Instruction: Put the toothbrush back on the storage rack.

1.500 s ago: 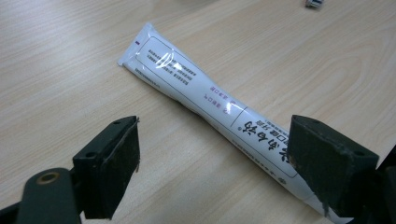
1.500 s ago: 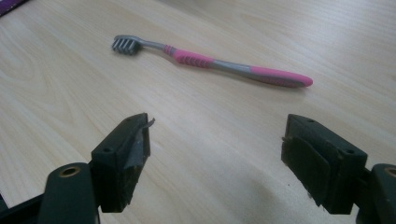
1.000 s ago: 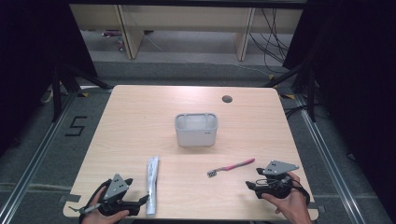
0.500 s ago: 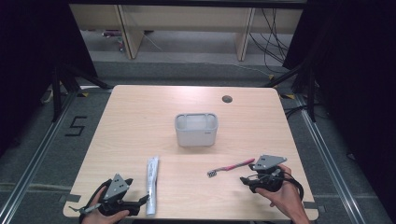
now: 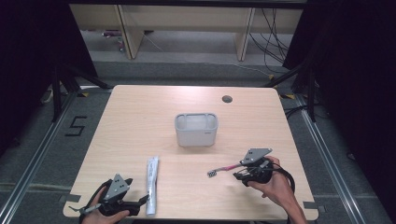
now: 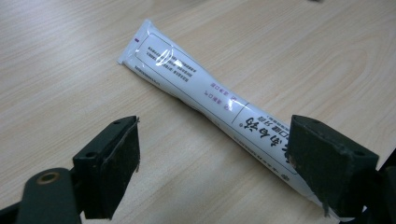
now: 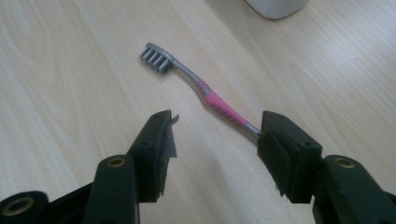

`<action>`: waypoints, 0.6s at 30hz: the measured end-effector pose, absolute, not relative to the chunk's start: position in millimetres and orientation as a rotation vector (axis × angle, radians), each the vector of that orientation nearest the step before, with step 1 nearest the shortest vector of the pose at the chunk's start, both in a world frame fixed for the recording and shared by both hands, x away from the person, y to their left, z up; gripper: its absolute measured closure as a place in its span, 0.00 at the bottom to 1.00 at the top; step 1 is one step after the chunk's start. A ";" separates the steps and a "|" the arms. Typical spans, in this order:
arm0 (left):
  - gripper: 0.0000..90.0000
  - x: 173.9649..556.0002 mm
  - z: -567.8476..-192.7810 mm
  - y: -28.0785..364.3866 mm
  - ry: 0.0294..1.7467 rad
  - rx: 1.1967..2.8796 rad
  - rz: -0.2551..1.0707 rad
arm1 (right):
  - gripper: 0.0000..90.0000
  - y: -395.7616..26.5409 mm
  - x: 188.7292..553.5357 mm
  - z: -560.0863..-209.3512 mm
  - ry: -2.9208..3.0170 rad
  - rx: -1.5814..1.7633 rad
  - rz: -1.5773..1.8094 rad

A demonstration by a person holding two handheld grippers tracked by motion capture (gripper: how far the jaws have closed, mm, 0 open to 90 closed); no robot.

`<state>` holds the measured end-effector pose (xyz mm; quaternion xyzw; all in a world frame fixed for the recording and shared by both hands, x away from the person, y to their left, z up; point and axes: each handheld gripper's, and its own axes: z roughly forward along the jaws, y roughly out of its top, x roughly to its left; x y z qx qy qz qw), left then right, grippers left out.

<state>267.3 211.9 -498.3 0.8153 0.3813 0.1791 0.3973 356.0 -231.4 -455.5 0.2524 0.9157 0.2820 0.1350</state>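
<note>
right hand-held gripper: jaws spread, just been closing, toothbrush handle end between them, unpinched
left hand-held gripper: jaws spread beside tube
bin: beyond toothbrush on surface

- The light wooden table carries every item, with a small round cable hole near its far right edge.
- The pale grey rectangular plastic tub stands at the middle of the table, slightly toward the far side.
- The white printed toothpaste tube lies lengthwise near the front edge, left of centre, before and left of the tub.
- The pink-and-grey toothbrush lies right of the tube and before the tub, head pointing left.
- The left gripper sits at the front left, just beside the tube's near end.
- The right gripper sits at the front right, at the toothbrush's handle end.
</note>
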 end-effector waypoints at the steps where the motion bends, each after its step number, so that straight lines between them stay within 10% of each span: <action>1: 0.19 267.2 -498.2 212.0 0.968 2.065 0.455 | 0.52 -231.4 356.0 -455.5 2.653 0.731 0.817; 18: 0.19 267.2 -498.6 211.6 0.965 2.062 0.451 | 0.61 -219.0 380.7 -468.9 2.714 0.681 0.682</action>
